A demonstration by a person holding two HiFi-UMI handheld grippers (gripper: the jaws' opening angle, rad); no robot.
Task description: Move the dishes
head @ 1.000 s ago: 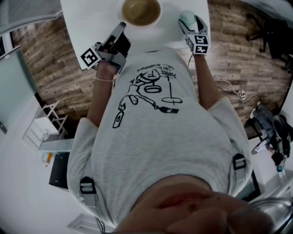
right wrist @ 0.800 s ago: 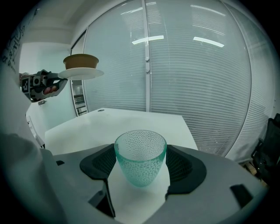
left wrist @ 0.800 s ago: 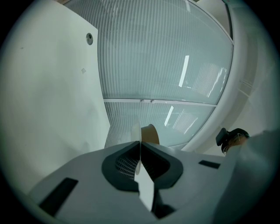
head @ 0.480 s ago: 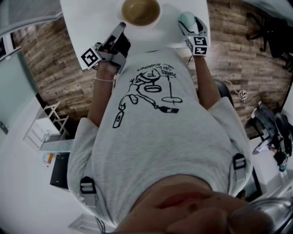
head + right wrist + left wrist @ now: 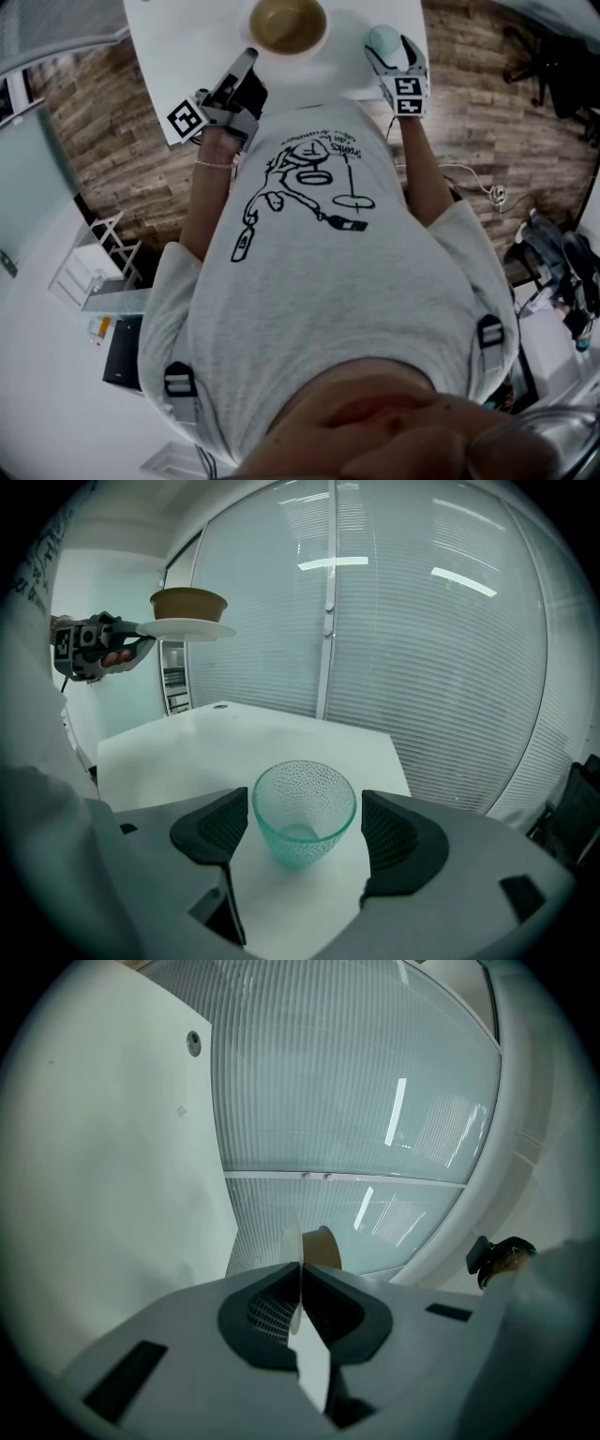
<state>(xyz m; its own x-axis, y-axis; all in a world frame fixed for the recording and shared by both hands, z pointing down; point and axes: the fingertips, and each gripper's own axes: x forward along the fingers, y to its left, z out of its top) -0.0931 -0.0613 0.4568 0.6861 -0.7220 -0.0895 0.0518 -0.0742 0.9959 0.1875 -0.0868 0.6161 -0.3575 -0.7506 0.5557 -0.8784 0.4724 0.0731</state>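
A brown bowl (image 5: 288,24) rests on a white plate (image 5: 292,55). My left gripper (image 5: 247,58) is shut on the plate's near rim. In the right gripper view the plate (image 5: 185,628) and bowl (image 5: 188,603) hang well above the white table (image 5: 234,742), with the left gripper (image 5: 141,641) at their left edge. In the left gripper view the plate (image 5: 292,1241) shows edge-on between the closed jaws, with the bowl (image 5: 322,1246) behind it. A green dimpled glass (image 5: 304,813) stands upright on the table between the jaws of my open right gripper (image 5: 305,829); neither pad presses on it.
The white table (image 5: 187,47) is bordered by wood flooring (image 5: 122,112). A glass wall with blinds (image 5: 422,649) stands behind the table. A black office chair (image 5: 544,56) is at the right, and a white shelf unit (image 5: 94,267) lies at the left.
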